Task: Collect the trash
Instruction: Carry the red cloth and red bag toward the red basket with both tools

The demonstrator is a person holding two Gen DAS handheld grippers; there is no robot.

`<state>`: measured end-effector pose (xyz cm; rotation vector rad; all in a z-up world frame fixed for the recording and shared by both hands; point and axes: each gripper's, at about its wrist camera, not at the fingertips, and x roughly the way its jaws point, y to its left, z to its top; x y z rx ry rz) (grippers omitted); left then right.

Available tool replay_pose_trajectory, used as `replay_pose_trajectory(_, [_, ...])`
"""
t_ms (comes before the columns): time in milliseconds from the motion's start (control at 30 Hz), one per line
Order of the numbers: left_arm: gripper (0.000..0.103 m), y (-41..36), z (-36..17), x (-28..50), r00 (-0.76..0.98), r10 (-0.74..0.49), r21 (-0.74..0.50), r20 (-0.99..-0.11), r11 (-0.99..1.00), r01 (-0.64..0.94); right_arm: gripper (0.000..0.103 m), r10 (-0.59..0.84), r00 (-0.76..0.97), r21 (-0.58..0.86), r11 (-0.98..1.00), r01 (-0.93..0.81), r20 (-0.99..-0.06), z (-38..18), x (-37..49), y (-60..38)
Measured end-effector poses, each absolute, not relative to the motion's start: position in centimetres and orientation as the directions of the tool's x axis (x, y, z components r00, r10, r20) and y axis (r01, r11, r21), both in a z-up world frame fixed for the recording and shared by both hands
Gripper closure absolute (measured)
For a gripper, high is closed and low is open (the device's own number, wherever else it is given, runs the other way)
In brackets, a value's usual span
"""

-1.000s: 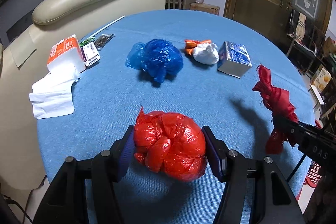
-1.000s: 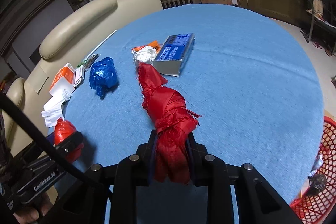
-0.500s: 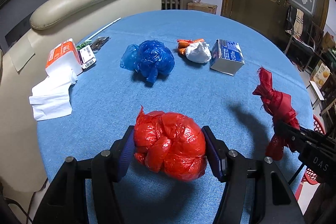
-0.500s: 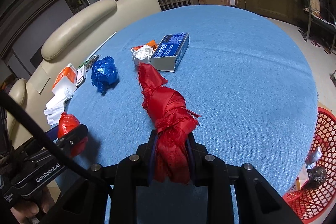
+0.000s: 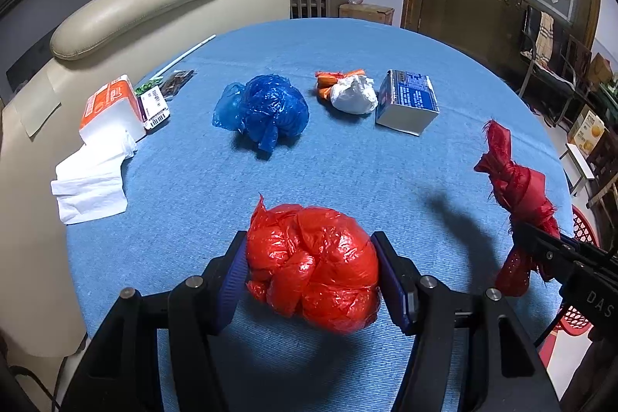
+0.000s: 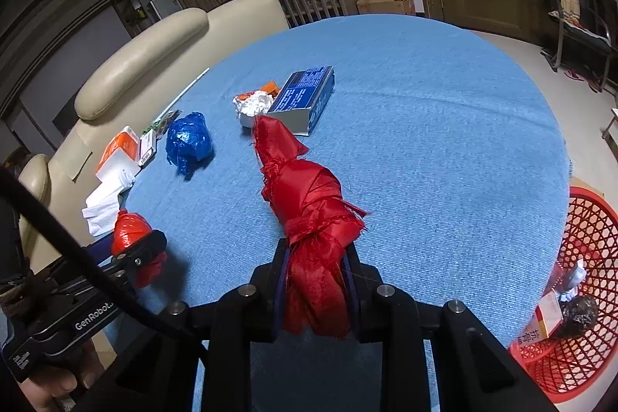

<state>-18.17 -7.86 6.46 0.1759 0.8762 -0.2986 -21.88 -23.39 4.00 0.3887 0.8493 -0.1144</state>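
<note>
My left gripper [image 5: 311,261] is shut on a crumpled red plastic bag [image 5: 313,265] and holds it above the near part of the round blue table [image 5: 347,172]. My right gripper [image 6: 314,267] is shut on a knotted red cloth bundle [image 6: 305,203], held above the table's near right side; it also shows in the left wrist view [image 5: 513,195]. On the table lie a crumpled blue plastic bag [image 5: 262,109], a white wad with an orange wrapper [image 5: 349,91] and a blue-and-white box [image 5: 407,101].
A red mesh basket [image 6: 579,296] with some trash in it stands on the floor right of the table. An orange-and-white tissue pack [image 5: 110,111], loose tissues [image 5: 90,180] and small packets [image 5: 154,103] lie at the table's left. A beige sofa [image 5: 135,14] stands behind.
Both grippers have drawn back toward the table's near edge with their loads still held. The red basket has come further into the right wrist view.
</note>
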Motion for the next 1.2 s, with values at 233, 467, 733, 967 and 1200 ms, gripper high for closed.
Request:
replay_pose_trajectory(233, [0.039,-8.2,6.7,-18.5,0.606,-0.185,0.038,-0.774,0.942,0.335,0.076,0.049,0.67,0.295,0.919,0.26,-0.741,4.4,-22.5,-23.6])
replay_pose_trajectory(467, [0.039,-8.5,6.9,-18.7,0.609,-0.188,0.044,-0.77,0.938,0.345,0.076,0.045,0.678,0.302,0.915,0.266,-0.733,4.7,-23.1,-24.0])
replay_pose_trajectory(733, [0.039,-8.7,7.0,-18.8,0.61,-0.19,0.046,-0.769,0.935,0.351,0.076,0.041,0.682,0.304,0.914,0.269,-0.73,4.8,-23.3,-24.1])
replay_pose_trajectory(967, [0.039,-8.9,7.0,-18.8,0.608,-0.191,0.048,-0.771,0.934,0.355,0.076,0.04,0.683,0.304,0.913,0.271,-0.729,4.8,-23.3,-24.1])
replay_pose_trajectory(1200, [0.039,-9.0,7.0,-18.7,0.608,-0.19,0.05,-0.771,0.933,0.356,0.076,0.039,0.688,0.306,0.912,0.271,-0.725,5.0,-23.4,-24.2])
